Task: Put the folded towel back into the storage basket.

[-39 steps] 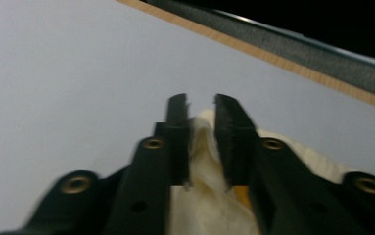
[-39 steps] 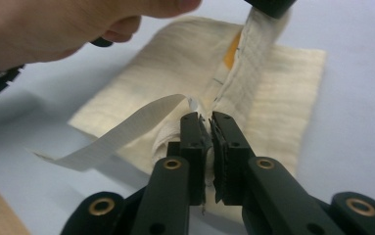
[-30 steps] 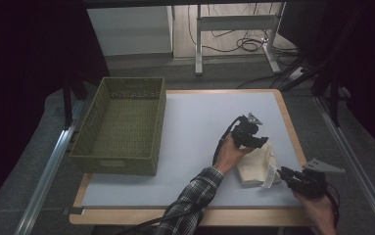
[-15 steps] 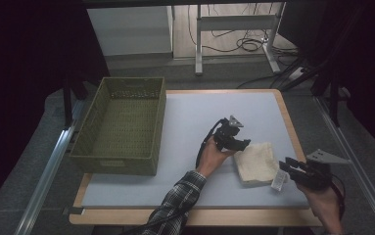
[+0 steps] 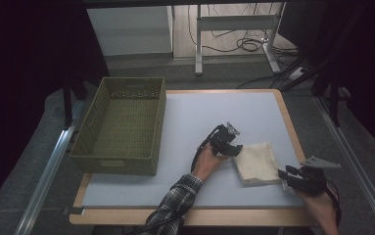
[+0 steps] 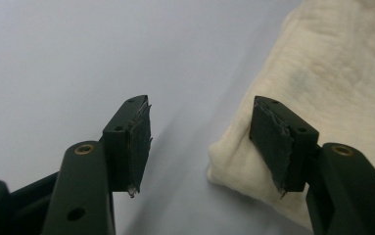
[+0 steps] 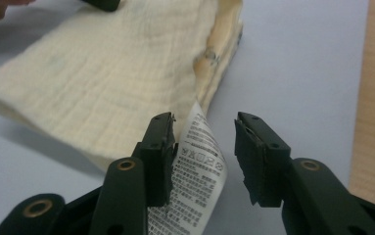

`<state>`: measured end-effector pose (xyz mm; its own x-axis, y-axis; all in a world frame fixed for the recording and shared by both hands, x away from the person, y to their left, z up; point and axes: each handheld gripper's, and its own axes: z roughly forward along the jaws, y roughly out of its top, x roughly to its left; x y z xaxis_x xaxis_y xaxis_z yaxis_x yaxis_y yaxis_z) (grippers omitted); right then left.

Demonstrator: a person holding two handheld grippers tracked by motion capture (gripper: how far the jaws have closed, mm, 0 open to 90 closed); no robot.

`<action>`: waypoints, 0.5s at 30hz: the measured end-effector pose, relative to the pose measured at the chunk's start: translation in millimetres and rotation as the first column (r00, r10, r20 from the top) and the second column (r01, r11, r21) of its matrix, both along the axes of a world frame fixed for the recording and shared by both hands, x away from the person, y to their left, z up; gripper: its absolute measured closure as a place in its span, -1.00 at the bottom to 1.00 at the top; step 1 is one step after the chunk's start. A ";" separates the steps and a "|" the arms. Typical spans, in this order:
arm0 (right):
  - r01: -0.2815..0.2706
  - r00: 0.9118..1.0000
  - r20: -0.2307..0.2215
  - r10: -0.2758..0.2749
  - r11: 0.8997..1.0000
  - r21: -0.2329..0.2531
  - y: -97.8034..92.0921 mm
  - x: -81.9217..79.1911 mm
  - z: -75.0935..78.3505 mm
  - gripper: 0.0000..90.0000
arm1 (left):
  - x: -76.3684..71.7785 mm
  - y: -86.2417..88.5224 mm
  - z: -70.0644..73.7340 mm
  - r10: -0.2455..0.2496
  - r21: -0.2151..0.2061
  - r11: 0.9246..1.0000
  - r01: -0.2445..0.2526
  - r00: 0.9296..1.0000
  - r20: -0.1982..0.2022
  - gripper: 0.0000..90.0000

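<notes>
I have both grippers down at a folded cream cloth (image 5: 257, 162) that lies flat on the pale table top (image 5: 185, 122), one gripper at either side of it. My left gripper (image 6: 199, 142) has its fingers (image 6: 128, 142) spread wide with nothing between them; the near corner of the cloth (image 6: 322, 83) sits just ahead of the gap and runs behind the right-hand finger, which stands over the cloth's edge, while the left-hand finger hangs over bare table. I cannot tell whether that finger touches the fabric. In the high view the left gripper (image 5: 225, 143) is right at the cloth's left edge, my hand (image 5: 205, 162) behind it. My right gripper (image 7: 202, 152) is also parted, at a middling width, closed on nothing. The cloth's white care label (image 7: 197, 186) curls up from the cloth's near corner into the gap and lies against the inner face of the left-hand finger (image 7: 158, 156); the right-hand finger stands clear of it over the table. The cloth (image 7: 111, 68) stretches away ahead and to the left of those fingers. In the high view the right gripper (image 5: 300, 177) sits just beside the cloth's near right corner. A green woven basket (image 5: 121, 125) stands well apart, far off beyond the left gripper's side.
</notes>
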<state>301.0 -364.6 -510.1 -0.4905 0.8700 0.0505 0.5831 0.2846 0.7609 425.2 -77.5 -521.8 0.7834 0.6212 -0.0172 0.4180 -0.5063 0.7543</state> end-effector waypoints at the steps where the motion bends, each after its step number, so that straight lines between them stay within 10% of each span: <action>1: -0.005 1.000 -0.002 0.005 1.000 -0.005 0.0 -0.3 -2.2 0.27 | -0.3 1.3 -0.1 0.001 -0.019 1.000 -0.001 1.000 -0.007 -0.10; 15: -0.034 0.997 -0.065 0.033 0.999 -0.003 9.5 -0.2 -8.9 0.40 | -1.5 14.1 -12.1 0.013 -0.066 0.998 -0.019 0.995 -0.096 -0.13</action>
